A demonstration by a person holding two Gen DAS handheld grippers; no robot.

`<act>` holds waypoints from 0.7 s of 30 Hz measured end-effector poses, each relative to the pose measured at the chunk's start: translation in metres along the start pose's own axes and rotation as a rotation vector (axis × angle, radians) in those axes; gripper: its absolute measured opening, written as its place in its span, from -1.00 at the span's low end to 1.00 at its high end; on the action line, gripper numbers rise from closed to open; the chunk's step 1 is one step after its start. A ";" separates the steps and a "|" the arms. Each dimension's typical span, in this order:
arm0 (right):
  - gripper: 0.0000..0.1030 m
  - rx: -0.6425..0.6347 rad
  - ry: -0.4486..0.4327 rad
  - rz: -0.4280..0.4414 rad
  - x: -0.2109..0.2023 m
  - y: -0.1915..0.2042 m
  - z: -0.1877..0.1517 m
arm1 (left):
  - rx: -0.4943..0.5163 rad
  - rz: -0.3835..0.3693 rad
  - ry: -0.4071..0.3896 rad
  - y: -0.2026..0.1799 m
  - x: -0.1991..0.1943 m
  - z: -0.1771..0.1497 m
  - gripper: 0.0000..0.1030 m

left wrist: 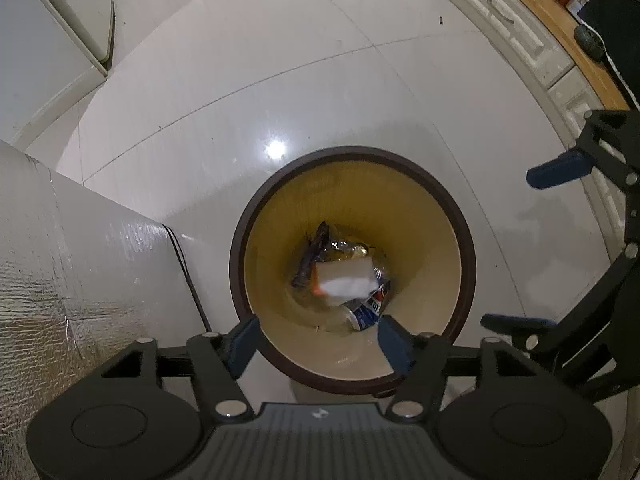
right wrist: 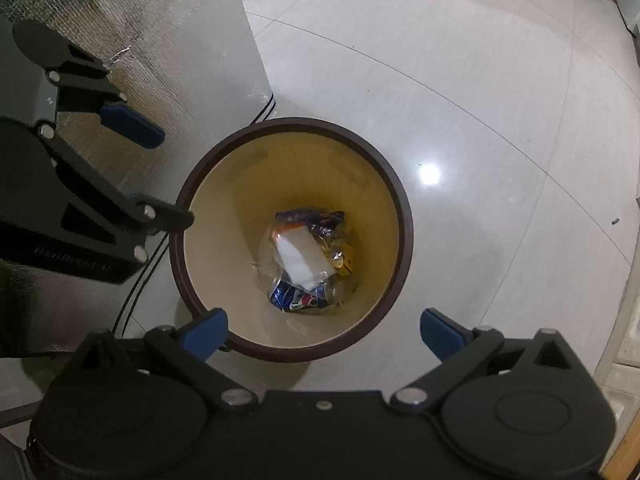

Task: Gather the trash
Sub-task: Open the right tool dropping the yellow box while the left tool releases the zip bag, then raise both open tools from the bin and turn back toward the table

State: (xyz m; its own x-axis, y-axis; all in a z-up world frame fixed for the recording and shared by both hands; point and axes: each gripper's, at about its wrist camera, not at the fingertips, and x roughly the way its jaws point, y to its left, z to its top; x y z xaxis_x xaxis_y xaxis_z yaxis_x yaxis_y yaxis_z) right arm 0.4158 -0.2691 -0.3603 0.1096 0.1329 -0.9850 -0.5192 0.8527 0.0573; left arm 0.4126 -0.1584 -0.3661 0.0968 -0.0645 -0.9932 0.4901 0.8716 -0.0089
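Both tools — left [left wrist: 318,340], right [right wrist: 324,334] — agape, downward-pointing

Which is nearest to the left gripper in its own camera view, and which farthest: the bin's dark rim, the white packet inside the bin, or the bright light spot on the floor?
From the left gripper:
1. Bin's dark rim, directly between and under its open fingertips.
2. White packet, deep inside the bin on the other trash.
3. Light spot, on the floor beyond the bin's far edge.

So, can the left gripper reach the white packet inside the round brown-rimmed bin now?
Probably yes: the left gripper is open and empty above the round brown-rimmed bin, and the white packet lies uncovered on top, though deep down.
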 end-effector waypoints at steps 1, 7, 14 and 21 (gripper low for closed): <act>1.00 0.001 0.002 -0.003 0.001 0.000 0.000 | 0.002 0.001 0.004 0.000 0.000 -0.001 0.37; 1.00 0.001 0.009 -0.013 0.001 -0.001 0.000 | -0.004 0.010 0.022 0.003 0.001 -0.001 0.63; 1.00 0.039 -0.011 -0.004 -0.009 -0.004 -0.002 | -0.047 0.017 0.038 0.009 -0.002 -0.003 0.85; 1.00 0.092 -0.043 -0.001 -0.024 -0.011 -0.005 | -0.076 0.017 0.021 0.012 -0.016 -0.004 1.00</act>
State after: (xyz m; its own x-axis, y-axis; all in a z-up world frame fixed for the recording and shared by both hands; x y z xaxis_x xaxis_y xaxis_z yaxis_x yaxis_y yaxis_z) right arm 0.4150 -0.2842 -0.3383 0.1475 0.1524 -0.9772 -0.4391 0.8954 0.0733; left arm 0.4134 -0.1446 -0.3513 0.0857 -0.0398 -0.9955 0.4215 0.9068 0.0000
